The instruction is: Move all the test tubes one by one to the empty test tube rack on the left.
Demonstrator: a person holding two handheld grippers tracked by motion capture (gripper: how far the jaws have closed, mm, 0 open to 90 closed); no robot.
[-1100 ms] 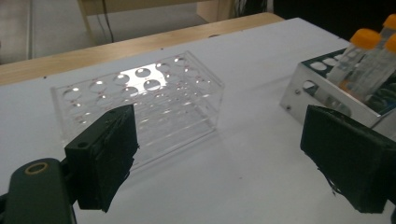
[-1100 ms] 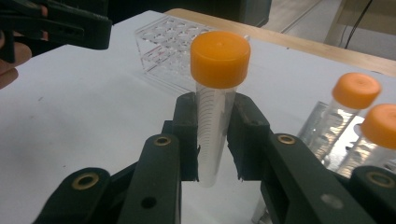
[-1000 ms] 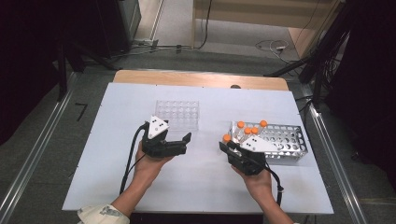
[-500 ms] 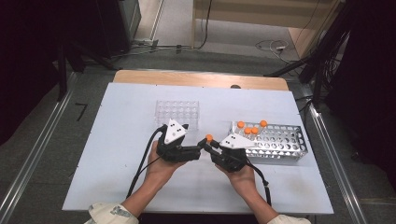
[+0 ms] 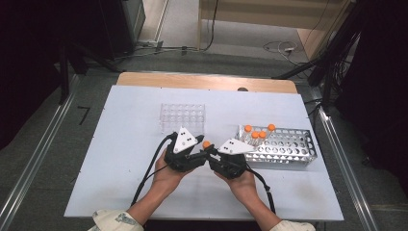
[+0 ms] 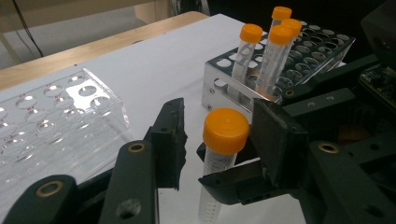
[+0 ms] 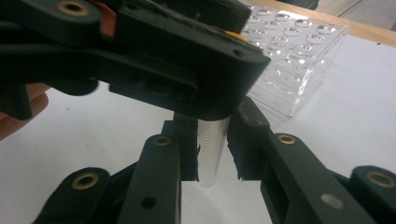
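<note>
The right tongs (image 5: 208, 155) are pinching a clear tube with an orange cap (image 5: 206, 144), gripping it low on the body (in the right gripper view you can see both pads pressed flat against the plastic (image 7: 212, 149)). The tube stands roughly upright, held up off the white surface (image 5: 120, 159) at about the middle of it, toward the near side.

The left tongs (image 5: 201, 150) have come in right against them and have just been closing, with the tube's capped end between the pads. From the left gripper view there's still a gap on the left pad's side (image 6: 170, 140), and the right pad sits just beside the cap, so I can't tell if it's actually touching.

Both hands are close together, left hand (image 5: 166, 177) and right hand (image 5: 243, 183), coming in from the near edge.

Just to the right of the tongs is a metal rack (image 5: 288, 147) with four more orange-capped tubes (image 5: 259, 134) standing in its left end. Beyond the left tongs, a bit farther back, sits a clear plastic rack (image 5: 183, 115) with its holes open.
</note>
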